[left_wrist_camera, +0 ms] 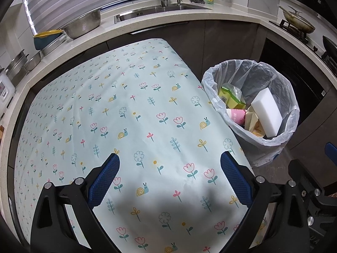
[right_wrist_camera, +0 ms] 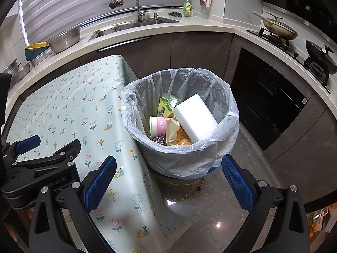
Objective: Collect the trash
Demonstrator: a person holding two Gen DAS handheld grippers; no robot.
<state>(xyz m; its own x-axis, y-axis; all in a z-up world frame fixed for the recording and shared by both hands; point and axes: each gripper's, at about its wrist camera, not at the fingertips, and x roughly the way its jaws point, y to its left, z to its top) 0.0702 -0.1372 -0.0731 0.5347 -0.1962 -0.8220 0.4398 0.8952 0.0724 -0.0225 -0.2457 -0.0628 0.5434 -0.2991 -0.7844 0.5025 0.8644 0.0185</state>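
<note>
A trash bin (right_wrist_camera: 223, 135) lined with a clear plastic bag (left_wrist_camera: 292, 122) stands on the floor at the table's right edge. Inside lie a white sponge block (right_wrist_camera: 194, 119), a pink-and-white paper cup (right_wrist_camera: 157, 125), a yellow-green wrapper (right_wrist_camera: 166, 105) and a beige packet (right_wrist_camera: 172, 130); the sponge block (left_wrist_camera: 267, 113) also shows in the left wrist view. My left gripper (left_wrist_camera: 169, 164) hangs open over the flower-print tablecloth (left_wrist_camera: 126, 109) with nothing between its fingers. My right gripper (right_wrist_camera: 168, 168) is open too, just in front of the bin and above the table's corner. The left gripper (right_wrist_camera: 29, 143) shows at the left of the right wrist view.
A kitchen counter (right_wrist_camera: 189, 26) wraps around behind, with a sink (right_wrist_camera: 130, 26), a steel colander (right_wrist_camera: 66, 39), a green dish-soap bottle (right_wrist_camera: 188, 7) and pans on a stove (right_wrist_camera: 280, 31). Dark cabinets and an oven (right_wrist_camera: 267, 109) stand right of the bin. Grey floor tiles (right_wrist_camera: 210, 221) lie below.
</note>
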